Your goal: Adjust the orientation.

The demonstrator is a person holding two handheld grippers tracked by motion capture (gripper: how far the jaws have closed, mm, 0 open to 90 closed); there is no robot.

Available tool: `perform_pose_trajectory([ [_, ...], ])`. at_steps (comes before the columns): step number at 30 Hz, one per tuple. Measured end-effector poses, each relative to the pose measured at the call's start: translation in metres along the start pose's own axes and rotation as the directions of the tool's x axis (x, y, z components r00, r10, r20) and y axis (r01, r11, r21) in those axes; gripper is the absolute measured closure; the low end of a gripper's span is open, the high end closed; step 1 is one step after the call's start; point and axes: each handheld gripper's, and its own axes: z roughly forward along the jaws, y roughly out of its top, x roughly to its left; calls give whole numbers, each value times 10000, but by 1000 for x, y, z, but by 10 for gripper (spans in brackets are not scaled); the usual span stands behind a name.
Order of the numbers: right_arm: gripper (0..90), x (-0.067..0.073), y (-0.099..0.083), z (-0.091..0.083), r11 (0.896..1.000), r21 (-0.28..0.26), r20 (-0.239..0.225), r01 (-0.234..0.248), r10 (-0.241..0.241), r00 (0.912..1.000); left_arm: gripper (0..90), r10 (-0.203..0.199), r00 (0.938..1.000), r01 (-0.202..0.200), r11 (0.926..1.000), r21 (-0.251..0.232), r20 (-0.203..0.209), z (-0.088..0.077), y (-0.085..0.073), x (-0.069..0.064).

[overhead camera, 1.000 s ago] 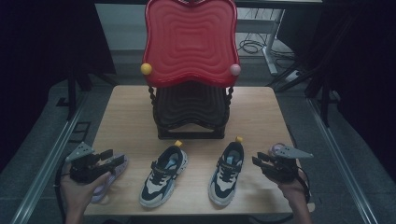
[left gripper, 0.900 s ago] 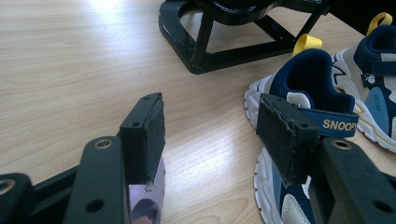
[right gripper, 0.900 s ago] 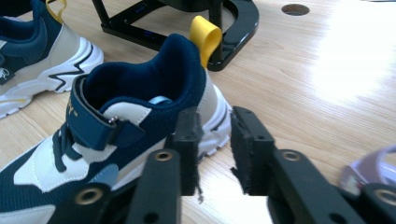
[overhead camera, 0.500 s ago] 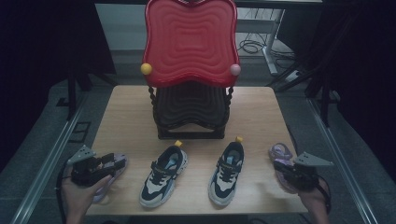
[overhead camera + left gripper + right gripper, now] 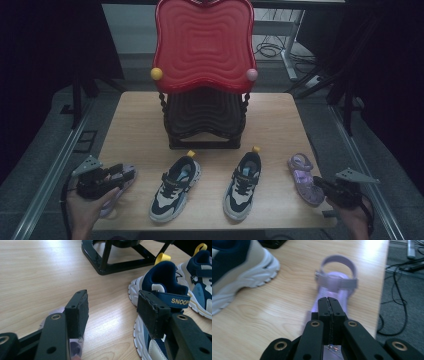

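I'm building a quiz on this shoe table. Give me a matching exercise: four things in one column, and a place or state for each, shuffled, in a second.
Things:
1. right gripper
2. left gripper
3. red chair
4. right purple sandal

Places or states:
A. jaws apart
B. near the table's right edge
C. jaws pressed together
D. behind the two sneakers

Pairs: 1-C, 2-A, 3-D, 4-B

Lilac sandal (image 5: 304, 178), navy-and-cream sneakers (image 5: 175, 187), ribbed red chair (image 5: 202, 45), perhaps black-based.
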Motion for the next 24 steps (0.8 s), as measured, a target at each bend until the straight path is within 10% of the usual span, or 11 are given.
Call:
perform_pose_trajectory([
  [14,896,-37,-24,-8,9969,183,762,-763,747,9943,430,118,9999,-120,9998,151,86,9,-2,-7],
  [24,896,-37,-31,3,9950,758,829,-645,581,9949,430,117,9999,-119,9997,199,116,10,-3,-7],
])
